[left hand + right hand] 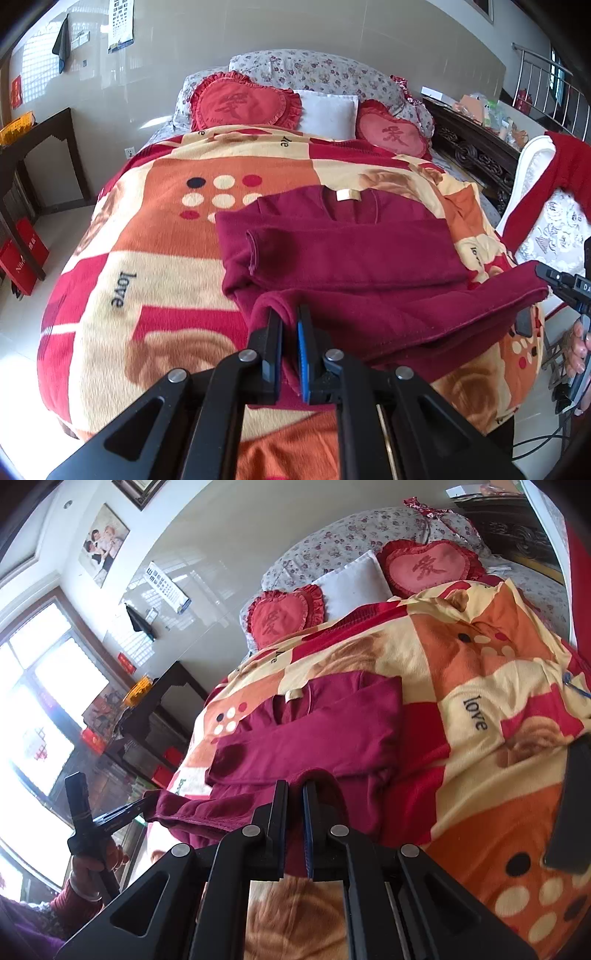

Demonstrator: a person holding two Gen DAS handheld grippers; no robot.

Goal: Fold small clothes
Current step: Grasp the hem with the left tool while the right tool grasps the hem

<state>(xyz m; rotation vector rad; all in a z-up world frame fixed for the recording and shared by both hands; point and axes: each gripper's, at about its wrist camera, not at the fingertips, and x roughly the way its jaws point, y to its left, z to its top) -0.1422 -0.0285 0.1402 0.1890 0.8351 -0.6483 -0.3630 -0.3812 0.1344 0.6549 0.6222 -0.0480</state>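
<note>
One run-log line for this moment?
left gripper: shut on maroon top hem | right gripper: shut on hem | hem lifted off blanket

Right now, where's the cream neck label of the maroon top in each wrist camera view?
Left wrist: the cream label sits just above centre, at the maroon top collar.
Right wrist: the label lies at centre, slightly upper left.
Shared landmark: the white pillow between two red heart cushions.

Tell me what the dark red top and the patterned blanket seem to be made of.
Dark red top: probably soft matte knit or fleece; it drapes limply and has stitched hems. Patterned blanket: likely plush fleece; its printed surface looks fuzzy.
</note>
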